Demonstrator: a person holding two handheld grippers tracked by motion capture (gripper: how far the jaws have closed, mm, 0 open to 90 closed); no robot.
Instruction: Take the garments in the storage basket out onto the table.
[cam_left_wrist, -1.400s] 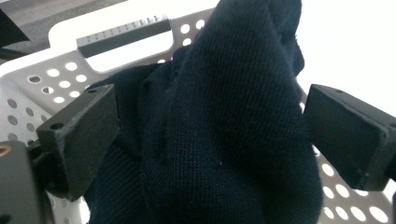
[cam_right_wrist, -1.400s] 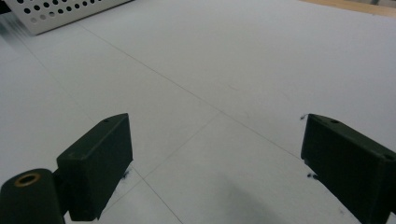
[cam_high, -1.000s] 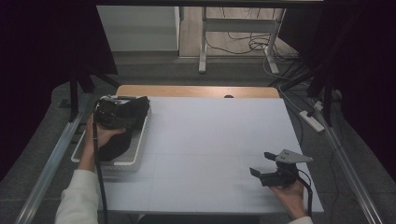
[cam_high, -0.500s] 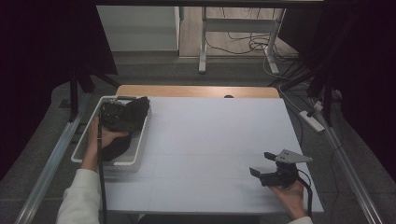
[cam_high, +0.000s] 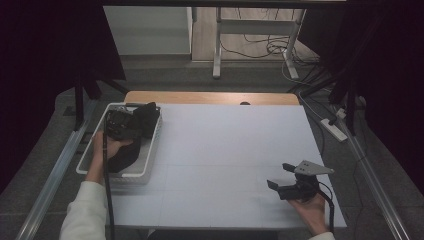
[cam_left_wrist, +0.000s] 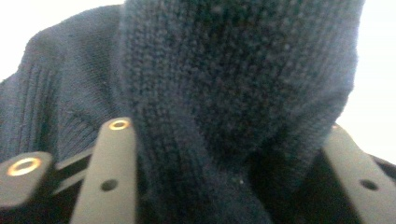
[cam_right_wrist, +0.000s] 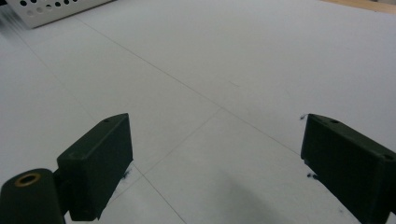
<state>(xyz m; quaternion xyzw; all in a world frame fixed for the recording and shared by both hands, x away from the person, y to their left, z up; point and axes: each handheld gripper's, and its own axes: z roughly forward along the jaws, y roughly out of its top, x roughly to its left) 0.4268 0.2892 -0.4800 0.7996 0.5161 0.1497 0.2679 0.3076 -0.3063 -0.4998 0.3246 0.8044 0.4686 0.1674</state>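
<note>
Since a second ago my left tool (cam_high: 120, 125) has slid a bit deeper over the white perforated plastic basket (cam_high: 150, 155) at the left edge of the white surface (cam_high: 225, 150); my right tool (cam_high: 290, 187) hasn't budged. So I'm at the grab-and-lift step: the left tool has the dark navy knitted garment (cam_left_wrist: 224, 93) bunched between its jaws, which look closed onto a thick fold, though the rest of the garment lies in the basket. Next I'd say it needs a straight lift to clear the basket wall before swinging over the open surface. Right tool sits low near the front right, jaws wide apart, holding nothing. Only the basket rim could snag the knit.
</note>
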